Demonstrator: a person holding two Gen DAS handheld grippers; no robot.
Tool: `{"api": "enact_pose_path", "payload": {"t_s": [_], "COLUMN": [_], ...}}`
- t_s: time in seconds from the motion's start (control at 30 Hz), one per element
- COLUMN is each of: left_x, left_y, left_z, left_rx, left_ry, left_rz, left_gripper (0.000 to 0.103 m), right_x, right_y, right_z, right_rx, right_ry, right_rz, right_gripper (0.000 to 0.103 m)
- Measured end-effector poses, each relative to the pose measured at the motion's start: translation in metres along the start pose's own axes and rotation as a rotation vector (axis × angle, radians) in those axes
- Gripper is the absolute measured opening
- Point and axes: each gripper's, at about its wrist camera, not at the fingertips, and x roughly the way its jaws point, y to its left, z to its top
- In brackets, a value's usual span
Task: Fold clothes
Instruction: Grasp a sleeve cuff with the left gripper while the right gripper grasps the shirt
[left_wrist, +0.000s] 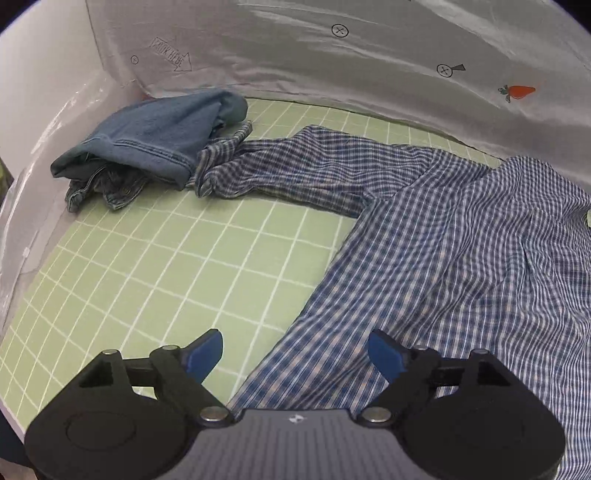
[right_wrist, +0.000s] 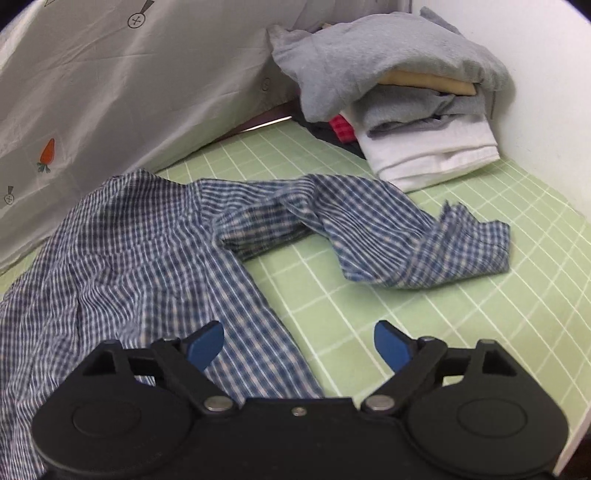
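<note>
Spread unfolded across the green grid mat (left_wrist: 177, 258), plaid shirt (left_wrist: 461, 251) with both sleeves flung outward, left gripper (left_wrist: 295, 354) and right gripper (right_wrist: 299, 345) gaping wide and empty at its hem edges: likely smoothing, next pinching an edge.

Saw grey printed fabric backdrop (left_wrist: 369, 66) bearing boxed arrow sign (left_wrist: 170, 54) reading "LOOK HERE", upside down; also circled-x marks (left_wrist: 340, 30) and orange carrot print (left_wrist: 517, 92).

Even soft light, faint shadows; fisheye bends edges, dark corners; slight blur.
</note>
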Motion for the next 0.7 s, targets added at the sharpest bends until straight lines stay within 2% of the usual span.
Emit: {"api": "enact_pose_path", "payload": {"t_s": [0.1,0.27,0.5,0.7], "left_x": [0.019,0.065,0.128,0.161], "left_y": [0.000,0.020,0.051,0.070], "left_z": [0.025,0.070,0.124,0.147], "left_rx": [-0.023,-0.113,-0.210,-0.253], "left_ry": [-0.008,0.016,0.018,0.029], "left_rz": [0.018,0.098,0.217,0.274], "left_gripper": [0.086,0.088,0.089,0.089], "right_x": [0.020,0.062,0.135,0.197], "right_y": [0.027,0.080,0.157,0.224], "right_z": [0.026,0.074,0.130,0.165], "right_rx": [-0.018,-0.042,-0.035,-0.026], "right_ry": [-0.015,-0.037,-0.008,0.043], "right_rz": [0.030,0.073,0.176,0.262], "right_gripper": [0.091,0.093,0.094,0.095]}}
